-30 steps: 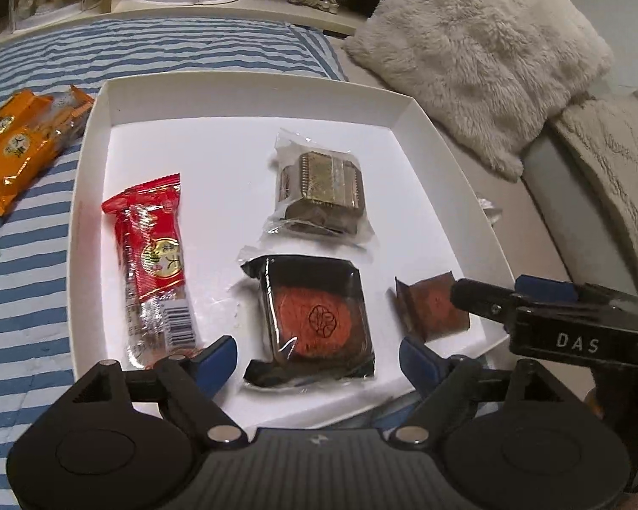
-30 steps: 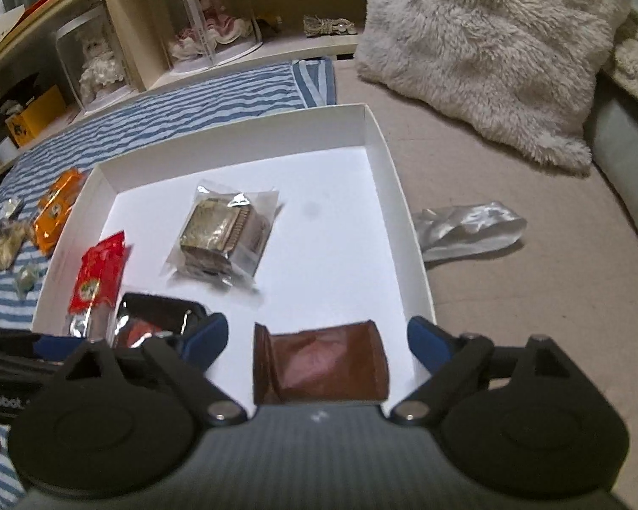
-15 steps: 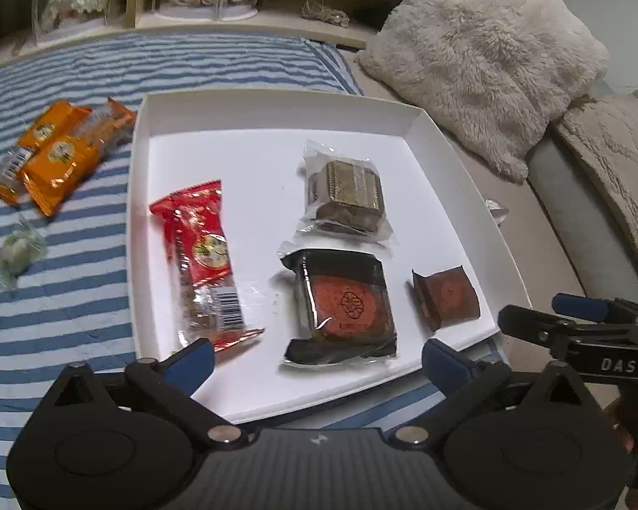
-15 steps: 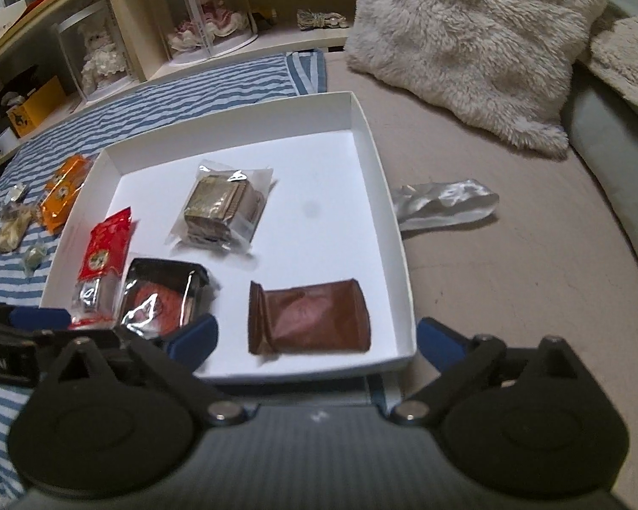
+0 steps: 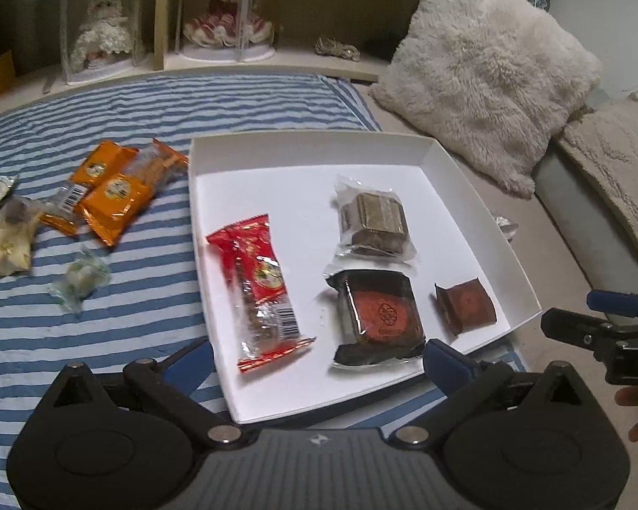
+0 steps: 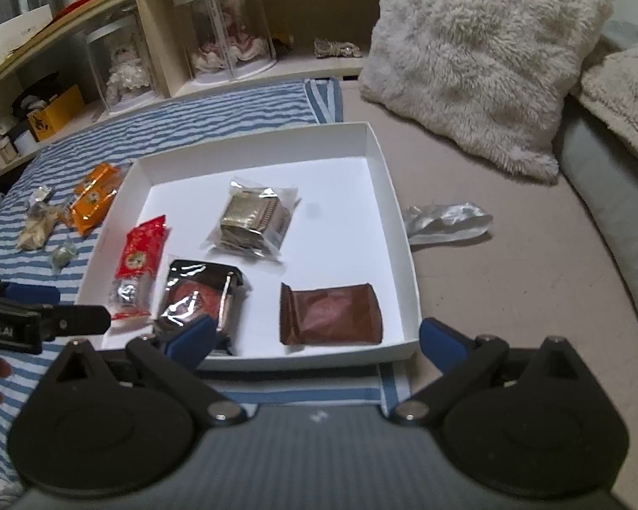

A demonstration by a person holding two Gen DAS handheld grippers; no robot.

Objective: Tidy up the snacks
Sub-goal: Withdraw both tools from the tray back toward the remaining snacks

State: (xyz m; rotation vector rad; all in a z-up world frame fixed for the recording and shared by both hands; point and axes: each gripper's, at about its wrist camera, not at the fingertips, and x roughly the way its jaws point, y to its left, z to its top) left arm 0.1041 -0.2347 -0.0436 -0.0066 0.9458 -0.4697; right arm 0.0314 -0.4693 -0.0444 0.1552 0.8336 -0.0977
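Note:
A white shallow box [image 5: 480,195] [image 6: 397,229] lies on the striped blanket. In it are a red snack pack [image 5: 259,284] [image 6: 140,250], a clear-wrapped brown cake [image 5: 374,221] [image 6: 253,216], a dark pack with a red round cake [image 5: 380,314] [image 6: 197,297] and a brown packet [image 5: 465,304] [image 6: 329,312]. Orange packs [image 5: 115,187] [image 6: 91,199] and small pale candies [image 5: 78,278] lie left of the box. My left gripper [image 5: 317,359] is open and empty at the box's near edge. My right gripper [image 6: 317,340] is open and empty, near the brown packet's side.
A fluffy white pillow [image 5: 485,80] [image 6: 476,51] lies beyond the box on the right. A crumpled silver wrapper [image 6: 446,223] lies on the beige cover right of the box. A shelf with dolls under clear domes [image 5: 225,12] runs along the back.
Both grippers have pulled back and away from the box. The left view has swung left, so the orange packs and candies show. The brown packet stays in the box.

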